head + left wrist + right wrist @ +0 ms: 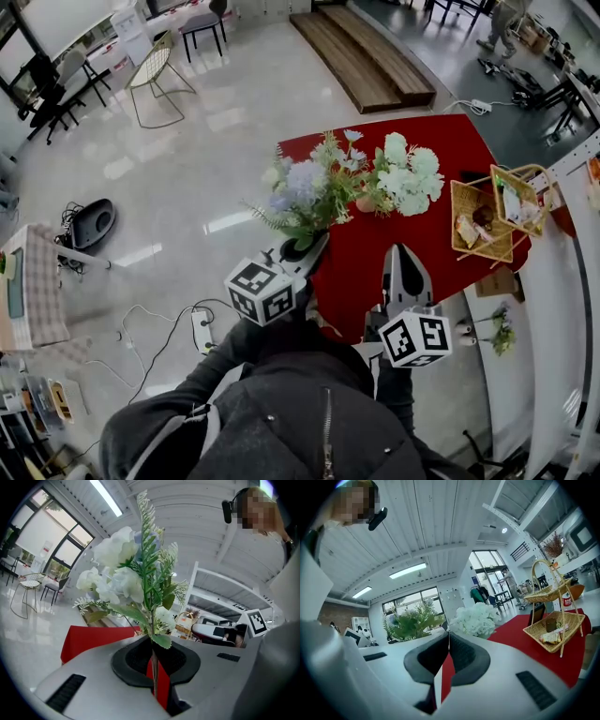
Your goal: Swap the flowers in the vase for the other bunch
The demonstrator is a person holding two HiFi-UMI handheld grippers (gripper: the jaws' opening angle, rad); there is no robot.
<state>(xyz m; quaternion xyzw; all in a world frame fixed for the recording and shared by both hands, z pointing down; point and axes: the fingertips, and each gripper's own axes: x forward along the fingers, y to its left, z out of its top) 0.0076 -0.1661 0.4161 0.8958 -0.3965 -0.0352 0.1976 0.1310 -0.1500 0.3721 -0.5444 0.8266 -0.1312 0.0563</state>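
- Left claw [153, 663] is pinched shut on the stem of the pale blue, leafy flower bunch [305, 187], at the red table's [361, 272] edge.
- Right claw [405, 255] is shut, empty.
- Fluffy white flowers [411, 178] sit in, maybe, a small pink vase [364, 202].

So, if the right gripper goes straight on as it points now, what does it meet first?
Probably the white flowers, which stand ahead of the right gripper over the red table; nothing shows in between, though depth is unclear.
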